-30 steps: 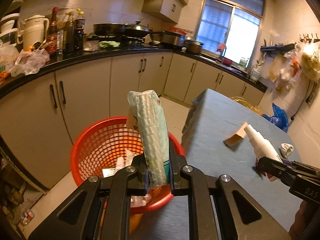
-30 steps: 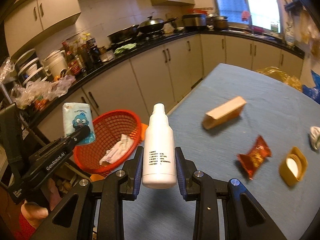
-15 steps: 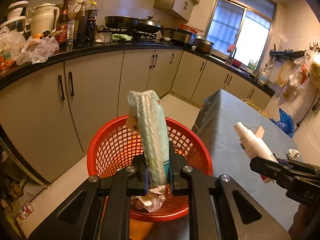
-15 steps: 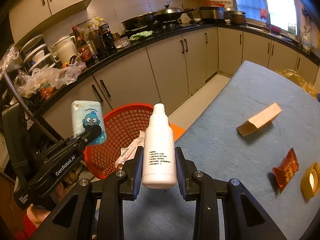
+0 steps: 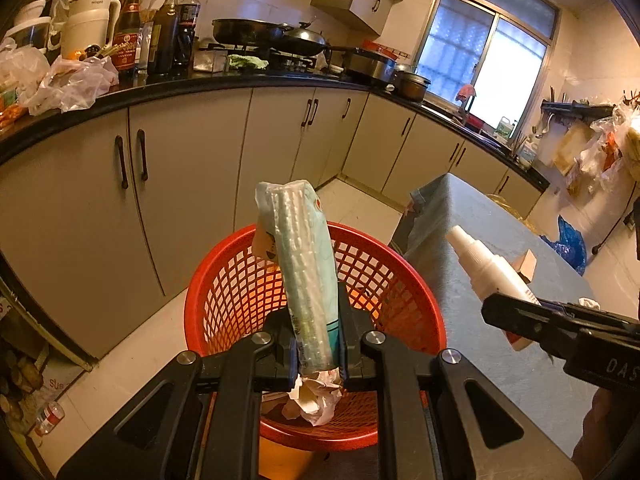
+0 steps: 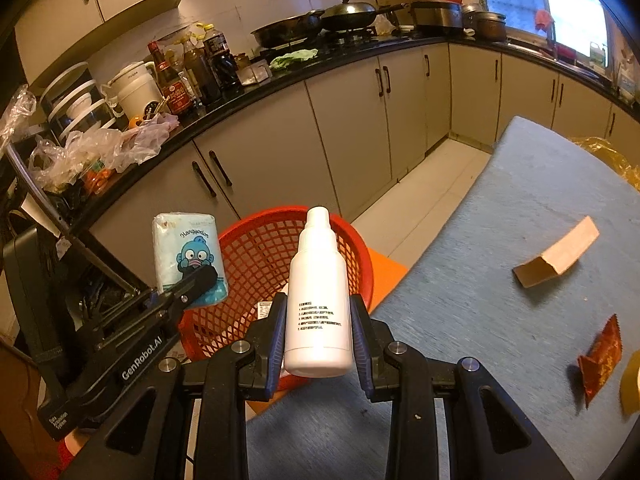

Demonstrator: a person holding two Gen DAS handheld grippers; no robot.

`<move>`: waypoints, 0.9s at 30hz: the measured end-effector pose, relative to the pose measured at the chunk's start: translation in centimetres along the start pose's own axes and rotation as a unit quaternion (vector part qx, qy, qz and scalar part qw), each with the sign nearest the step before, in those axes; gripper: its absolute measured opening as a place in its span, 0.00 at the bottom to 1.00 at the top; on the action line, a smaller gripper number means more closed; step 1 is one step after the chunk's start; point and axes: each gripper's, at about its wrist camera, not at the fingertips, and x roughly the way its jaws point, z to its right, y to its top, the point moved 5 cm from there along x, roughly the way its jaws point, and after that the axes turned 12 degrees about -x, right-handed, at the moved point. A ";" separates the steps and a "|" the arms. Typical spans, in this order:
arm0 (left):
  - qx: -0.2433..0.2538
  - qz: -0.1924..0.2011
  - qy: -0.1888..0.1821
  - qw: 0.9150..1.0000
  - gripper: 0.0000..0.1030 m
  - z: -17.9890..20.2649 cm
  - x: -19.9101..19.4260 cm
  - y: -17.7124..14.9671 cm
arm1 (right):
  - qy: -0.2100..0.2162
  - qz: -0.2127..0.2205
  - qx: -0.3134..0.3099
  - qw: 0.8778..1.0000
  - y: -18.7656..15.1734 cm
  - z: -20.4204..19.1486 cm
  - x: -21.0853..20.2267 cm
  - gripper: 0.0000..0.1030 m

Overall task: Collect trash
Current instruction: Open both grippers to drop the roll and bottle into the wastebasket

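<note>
In the left wrist view, a pale green plastic-wrapped tissue packet (image 5: 298, 276) is clamped edge-on between the pads of the left gripper (image 5: 318, 344), its top standing upright above the fingers. Directly beyond and below it, a round red plastic mesh basket (image 5: 408, 280) is seen on the floor, with crumpled white paper (image 5: 316, 396) lying inside. The basket stands just beside the corner of a table covered in grey-blue cloth (image 5: 472, 364). At the right edge, the right gripper (image 5: 516, 320) is seen from the side, closed on a white plastic bottle (image 5: 484, 260) that is tilted up to the left over the table.

In the right wrist view, the white bottle (image 6: 318, 300) is held upright between the pads of the right gripper (image 6: 318, 336), the jaws standing narrow around its body. The red basket (image 6: 256, 256) lies beyond it, past the table's edge. To the left, the tissue packet (image 6: 186, 252), printed with a blue cartoon face, is gripped by the left gripper (image 6: 202, 278) beside the basket's rim. On the table cloth (image 6: 480, 320), a tan cardboard box (image 6: 558, 258) and a red-brown foil wrapper (image 6: 600, 360) are lying well apart from the grippers.
</note>
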 end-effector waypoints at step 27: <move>0.002 -0.021 -0.002 1.000 0.13 -0.5 1.9 -0.1 | 0.025 -0.025 0.018 0.999 1.4 -0.2 4.7 0.32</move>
